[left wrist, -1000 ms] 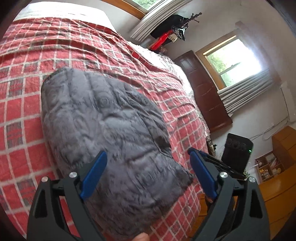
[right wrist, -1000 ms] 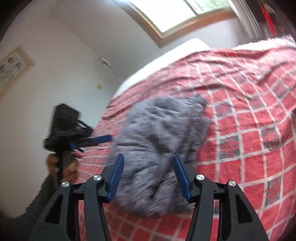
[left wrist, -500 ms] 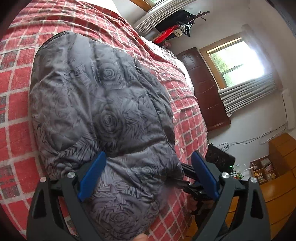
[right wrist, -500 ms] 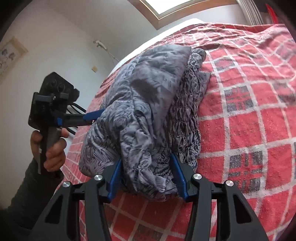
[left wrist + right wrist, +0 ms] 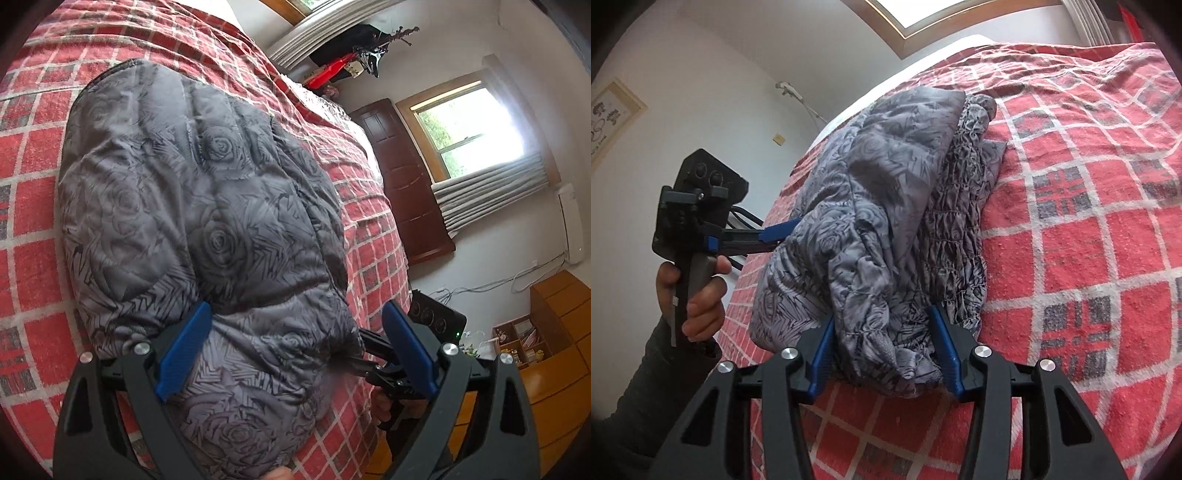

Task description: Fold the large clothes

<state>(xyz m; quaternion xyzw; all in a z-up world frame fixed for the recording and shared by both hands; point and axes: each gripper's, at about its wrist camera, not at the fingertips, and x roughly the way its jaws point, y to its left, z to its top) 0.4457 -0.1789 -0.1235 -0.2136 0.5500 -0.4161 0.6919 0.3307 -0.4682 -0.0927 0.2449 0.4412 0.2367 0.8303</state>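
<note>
A grey quilted jacket with a rose pattern (image 5: 207,221) lies folded into a thick bundle on the red plaid bed cover (image 5: 29,229). My left gripper (image 5: 295,332) is open, its blue fingers straddling the near end of the bundle. In the right wrist view the jacket (image 5: 886,206) lies lengthwise, and my right gripper (image 5: 882,332) is open with its fingers on either side of the near corner. The left gripper (image 5: 768,236) shows there touching the bundle's left side. The right gripper (image 5: 373,354) shows in the left wrist view at the bundle's right edge.
The bed cover (image 5: 1089,229) spreads to the right of the jacket. A dark wooden door (image 5: 402,181), a window (image 5: 476,129) and an orange wooden cabinet (image 5: 554,332) stand beyond the bed's edge. A white wall (image 5: 701,92) is on the other side.
Both grippers have moved in close to the jacket from opposite sides, and their open fingers now straddle its edges. The jacket bundle looks unchanged in shape.
</note>
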